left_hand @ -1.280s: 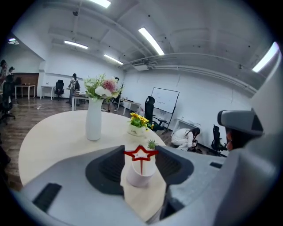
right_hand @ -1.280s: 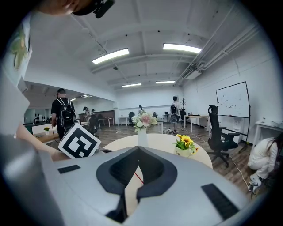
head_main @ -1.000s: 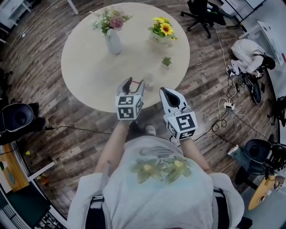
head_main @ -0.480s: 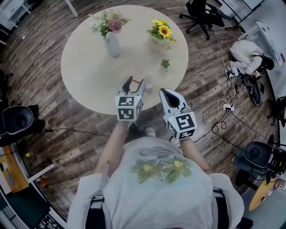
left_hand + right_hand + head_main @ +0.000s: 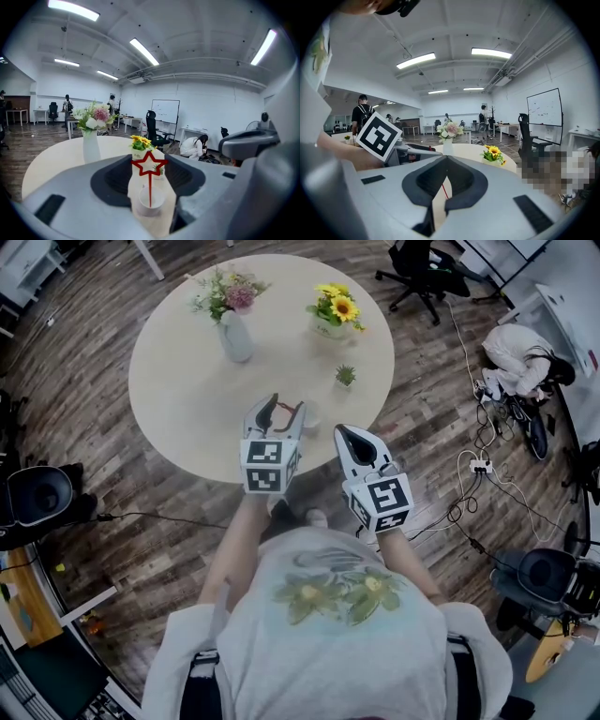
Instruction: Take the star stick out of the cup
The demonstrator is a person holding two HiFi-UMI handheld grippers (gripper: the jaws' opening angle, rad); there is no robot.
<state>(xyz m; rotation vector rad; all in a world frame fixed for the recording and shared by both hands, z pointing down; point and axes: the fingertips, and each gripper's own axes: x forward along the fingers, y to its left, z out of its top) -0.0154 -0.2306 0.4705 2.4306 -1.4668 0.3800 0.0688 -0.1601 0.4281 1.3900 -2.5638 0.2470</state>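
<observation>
A white cup (image 5: 150, 204) stands near the front edge of the round beige table (image 5: 187, 399). A red star stick (image 5: 150, 190) rises upright out of it. In the head view the cup (image 5: 311, 414) sits just beyond my left gripper (image 5: 285, 407). In the left gripper view my left gripper (image 5: 149, 173) is open. The star shows in the gap between the jaws, and no pad presses on it. My right gripper (image 5: 349, 434) hovers to the right of the cup over the table's edge. Seen in its own view, my right gripper (image 5: 446, 159) is shut and holds nothing.
On the table stand a white vase of flowers (image 5: 236, 334), a pot of sunflowers (image 5: 335, 313) and a small green plant (image 5: 345, 376). Office chairs (image 5: 427, 268) and cables (image 5: 478, 465) lie on the wooden floor around. A person (image 5: 520, 352) crouches at the right.
My left gripper has edged forward, closer to the cup. The right gripper has hardly moved.
</observation>
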